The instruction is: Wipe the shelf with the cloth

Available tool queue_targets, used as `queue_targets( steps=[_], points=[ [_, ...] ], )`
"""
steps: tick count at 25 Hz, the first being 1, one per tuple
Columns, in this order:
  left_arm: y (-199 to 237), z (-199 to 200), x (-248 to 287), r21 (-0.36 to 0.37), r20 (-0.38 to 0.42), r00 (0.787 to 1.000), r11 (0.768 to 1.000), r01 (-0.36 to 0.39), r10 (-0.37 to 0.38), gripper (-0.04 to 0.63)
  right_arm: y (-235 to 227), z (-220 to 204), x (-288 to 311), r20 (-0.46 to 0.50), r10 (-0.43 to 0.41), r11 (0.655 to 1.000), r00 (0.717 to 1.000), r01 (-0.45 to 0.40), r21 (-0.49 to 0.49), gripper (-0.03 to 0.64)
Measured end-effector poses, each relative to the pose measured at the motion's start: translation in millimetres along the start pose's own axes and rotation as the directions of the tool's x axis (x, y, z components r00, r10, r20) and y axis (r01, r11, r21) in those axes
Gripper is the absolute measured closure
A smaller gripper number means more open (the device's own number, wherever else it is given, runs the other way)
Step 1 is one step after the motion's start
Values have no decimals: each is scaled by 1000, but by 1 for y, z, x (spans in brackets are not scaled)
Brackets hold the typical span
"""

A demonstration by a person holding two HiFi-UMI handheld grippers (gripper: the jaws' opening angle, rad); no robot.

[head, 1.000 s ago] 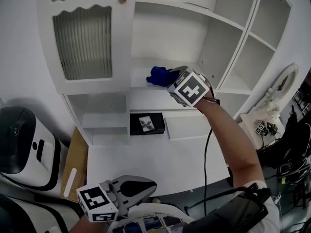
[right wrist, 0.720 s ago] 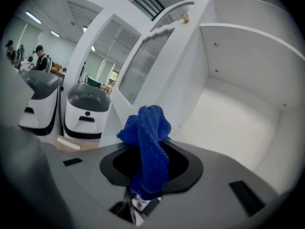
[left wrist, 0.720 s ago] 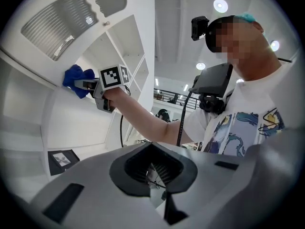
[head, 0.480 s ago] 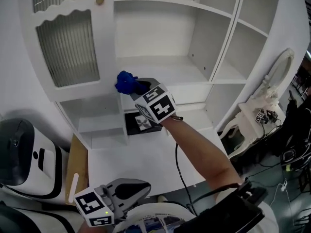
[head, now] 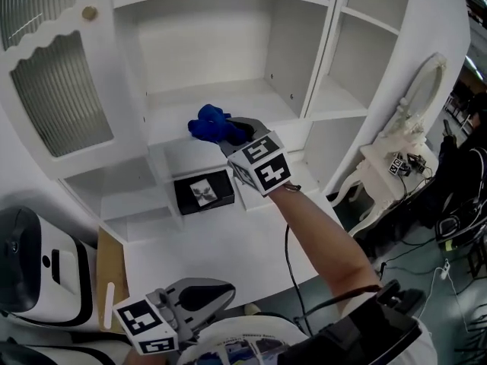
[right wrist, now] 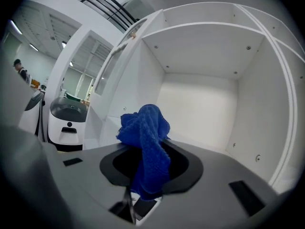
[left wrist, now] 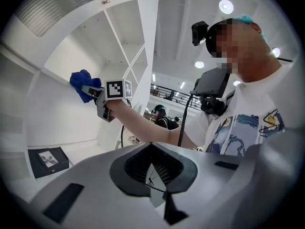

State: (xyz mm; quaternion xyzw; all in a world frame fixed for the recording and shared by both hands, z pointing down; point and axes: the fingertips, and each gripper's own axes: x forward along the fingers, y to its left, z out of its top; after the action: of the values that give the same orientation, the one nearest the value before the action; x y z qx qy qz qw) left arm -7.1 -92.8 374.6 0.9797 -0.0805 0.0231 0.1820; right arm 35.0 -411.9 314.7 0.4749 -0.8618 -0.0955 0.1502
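A white shelf [head: 251,101] unit stands over a white desk [head: 228,249]. It has a ribbed-glass door [head: 57,90] at left and a black box [head: 202,192] on a lower ledge. The right gripper [head: 232,133] has its jaws clamped on a bunched blue cloth [head: 211,123] at the shelf's front edge. Whether the cloth touches the board is unclear. The left gripper [head: 221,293], jaws together and empty, sits low and is partly cut off by the frame.
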Motion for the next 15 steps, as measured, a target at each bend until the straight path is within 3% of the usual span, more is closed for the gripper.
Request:
queue_targets(
  steps=[8,15],
  points=[
    [9,3,49,11,-30,999,999,31,-31,583,-89,-39,-50,5,-117,992,993,117,50,486],
    [18,2,91,-1,-49,998,999,37,-37,583,-140,-62,-83,30,-176,983,984,175,49,486]
  ],
)
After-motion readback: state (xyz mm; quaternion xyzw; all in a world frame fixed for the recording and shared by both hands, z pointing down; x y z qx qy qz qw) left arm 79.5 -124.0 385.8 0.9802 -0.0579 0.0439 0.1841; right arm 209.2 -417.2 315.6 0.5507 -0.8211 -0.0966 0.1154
